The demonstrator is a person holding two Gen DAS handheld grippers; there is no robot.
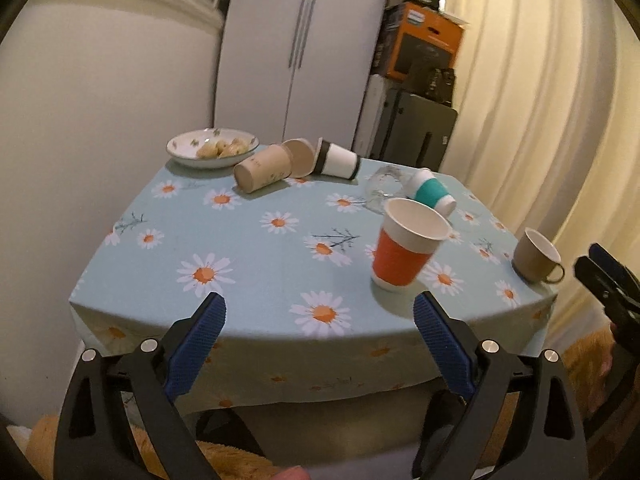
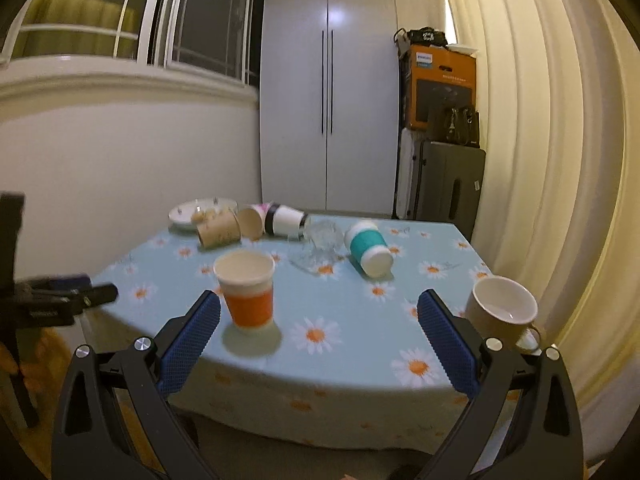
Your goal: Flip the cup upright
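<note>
An orange-sleeved paper cup (image 1: 406,246) (image 2: 248,290) stands upright near the table's front edge. A teal-sleeved cup (image 1: 432,192) (image 2: 366,248) lies on its side behind it, next to a tipped clear glass (image 1: 382,188) (image 2: 320,242). A brown paper cup (image 1: 264,168) (image 2: 218,232) and a black-banded white cup (image 1: 338,160) (image 2: 286,220) lie on their sides at the back. My left gripper (image 1: 320,312) is open and empty before the front edge. My right gripper (image 2: 319,308) is open and empty, apart from the orange cup.
A beige mug (image 1: 538,256) (image 2: 502,308) stands upright at the front right corner. A bowl of snacks (image 1: 212,148) (image 2: 196,212) sits at the back left. The daisy tablecloth (image 1: 256,240) covers the table. A wardrobe, boxes and a curtain stand behind and to the right.
</note>
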